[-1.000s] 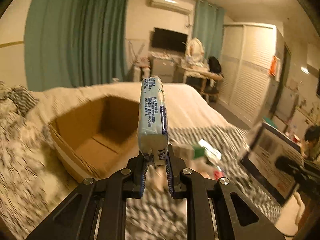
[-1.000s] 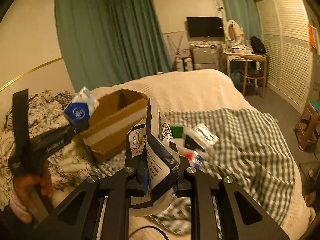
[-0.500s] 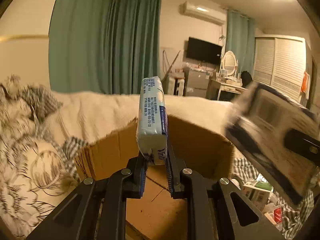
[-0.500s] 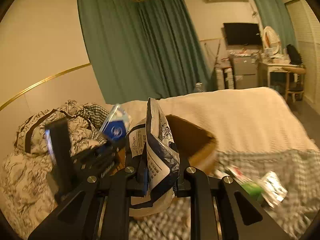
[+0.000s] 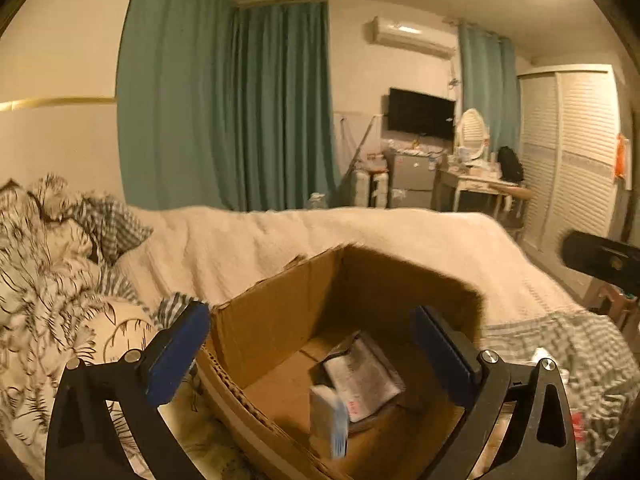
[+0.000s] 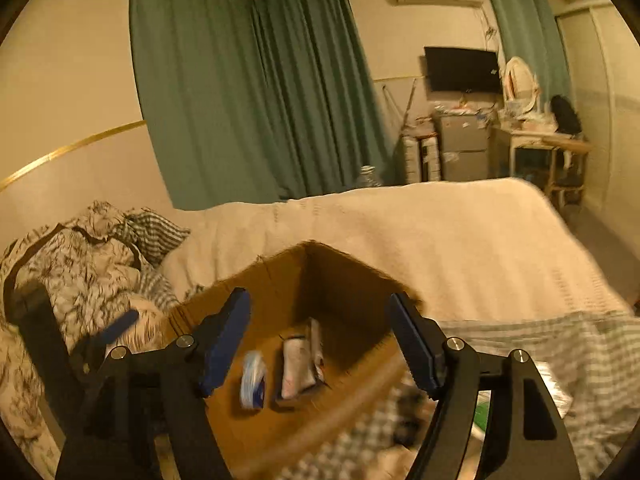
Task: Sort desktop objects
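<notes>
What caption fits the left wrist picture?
Open left gripper above the cardboard box, tissue pack and white pouch inside.

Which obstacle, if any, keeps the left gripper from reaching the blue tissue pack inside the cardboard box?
Probably none. The left gripper hangs over the cardboard box, jaws wide open, and the blue tissue pack lies uncovered beside the white pouch.
</notes>
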### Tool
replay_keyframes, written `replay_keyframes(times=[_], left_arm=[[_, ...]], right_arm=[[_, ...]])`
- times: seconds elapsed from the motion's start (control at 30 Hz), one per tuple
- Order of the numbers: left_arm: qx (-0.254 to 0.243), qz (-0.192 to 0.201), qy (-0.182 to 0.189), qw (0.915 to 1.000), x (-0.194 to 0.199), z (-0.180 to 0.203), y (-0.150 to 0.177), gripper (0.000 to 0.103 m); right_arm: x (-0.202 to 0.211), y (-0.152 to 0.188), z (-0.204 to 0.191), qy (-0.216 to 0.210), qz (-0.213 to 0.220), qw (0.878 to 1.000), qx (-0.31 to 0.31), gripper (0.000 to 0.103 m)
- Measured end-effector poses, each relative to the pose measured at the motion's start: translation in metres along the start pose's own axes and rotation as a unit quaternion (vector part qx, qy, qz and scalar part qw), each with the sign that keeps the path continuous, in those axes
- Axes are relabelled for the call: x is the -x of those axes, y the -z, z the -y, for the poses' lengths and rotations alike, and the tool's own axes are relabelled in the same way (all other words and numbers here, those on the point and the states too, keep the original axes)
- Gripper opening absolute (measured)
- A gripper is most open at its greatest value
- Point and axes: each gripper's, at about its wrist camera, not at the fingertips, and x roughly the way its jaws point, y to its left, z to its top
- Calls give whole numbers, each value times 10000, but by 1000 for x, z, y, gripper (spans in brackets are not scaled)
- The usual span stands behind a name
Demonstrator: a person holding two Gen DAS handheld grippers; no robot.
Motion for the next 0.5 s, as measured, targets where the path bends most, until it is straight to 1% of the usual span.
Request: replay_keyframes(times=[0.07, 0.13, 0.2, 0.23, 0.3, 0.33, 0.4, 0.47, 0.5], left_arm=[[14, 17, 211, 9998, 26, 8, -6, 103], [27, -39, 442, 9990, 49, 19, -12, 103], [-71, -108, 731, 9972, 76, 34, -12, 103], [-113, -154, 783, 9967, 83, 41, -12, 103], [-211, -286, 890, 9954, 95, 58, -3, 103], [-256, -458, 966, 9939, 95, 69, 5, 103], [-245, -826, 1145, 9897, 91, 86, 22, 103], [-147, -1198, 1386, 9830, 79, 105, 50, 103], [-113, -1320, 1475, 9801, 75, 113, 62, 103]], right_arm=[[42, 0, 7, 242, 50, 9996, 140, 72], [93, 0, 21, 484, 96, 9986, 201, 72], [133, 1, 32, 675, 63, 9975, 210, 72], [154, 4, 39, 846, 34, 9962, 208, 73], [182, 10, 51, 1105, -42, 9937, 196, 75], [195, 18, 59, 1200, -93, 9926, 129, 75], [209, 34, 77, 1230, -245, 9921, -91, 76], [211, 53, 96, 1178, -335, 9919, -350, 76], [210, 66, 106, 1124, -380, 9916, -518, 76]])
